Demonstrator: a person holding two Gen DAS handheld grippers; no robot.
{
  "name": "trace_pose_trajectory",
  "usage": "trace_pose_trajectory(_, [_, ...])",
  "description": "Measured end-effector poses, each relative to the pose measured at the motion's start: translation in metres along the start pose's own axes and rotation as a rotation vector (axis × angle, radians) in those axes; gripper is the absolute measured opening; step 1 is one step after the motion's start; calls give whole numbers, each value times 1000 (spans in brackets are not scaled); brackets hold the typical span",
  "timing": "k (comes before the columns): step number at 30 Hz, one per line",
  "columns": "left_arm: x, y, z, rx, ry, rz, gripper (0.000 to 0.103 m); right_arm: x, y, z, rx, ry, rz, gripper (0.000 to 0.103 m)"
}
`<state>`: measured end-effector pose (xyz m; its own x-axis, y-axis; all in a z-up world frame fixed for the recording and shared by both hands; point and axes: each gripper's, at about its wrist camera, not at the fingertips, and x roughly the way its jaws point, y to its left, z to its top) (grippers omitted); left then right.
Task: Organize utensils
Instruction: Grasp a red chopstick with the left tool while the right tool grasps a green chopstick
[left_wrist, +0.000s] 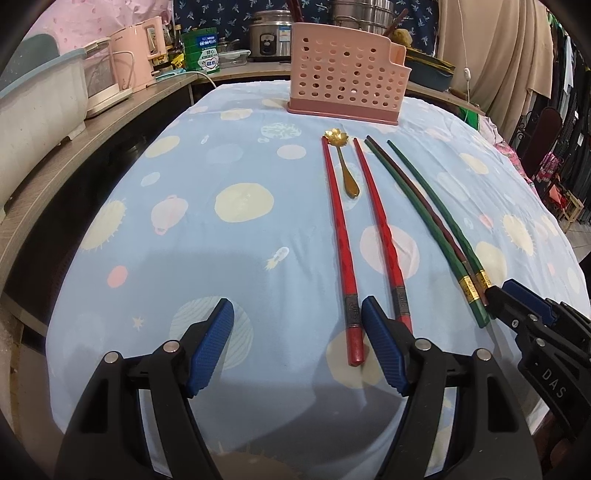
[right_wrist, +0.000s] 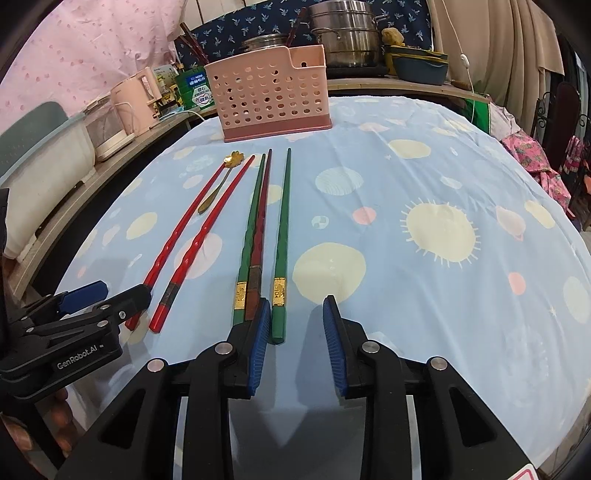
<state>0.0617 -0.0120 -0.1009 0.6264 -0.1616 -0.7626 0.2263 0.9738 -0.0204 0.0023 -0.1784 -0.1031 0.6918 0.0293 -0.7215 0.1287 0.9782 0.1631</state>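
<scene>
Blue-padded left gripper stands wide, empty, its right pad beside the near ends of two red chopsticks. Blue-padded right gripper stands narrower, one green chopstick between unpressed pads; perforated pink plastic holder stands far.

Two handheld grippers share one build: black angular plastic frames with triangular cut-outs, round silver pivot pins at the joints, and ridged blue pads lining each finger. The left gripper bears white "GenRobot.AI" lettering on its side; the right gripper shows white "DAS" lettering and small screws along its finger.
</scene>
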Motion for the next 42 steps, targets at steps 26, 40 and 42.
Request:
trace_pose_trajectory(26, [-4, -2, 1, 34, -1, -37, 8, 0, 6, -3, -52, -19, -34, 8])
trace_pose_trajectory(40, [-42, 11, 23, -25, -58, -46, 7, -31, 0, 14, -2, -77, 3, 7])
trace_pose_trajectory(42, [-50, 13, 30, -35, -79, -51, 7, -38, -1, 19, 7, -92, 6, 7])
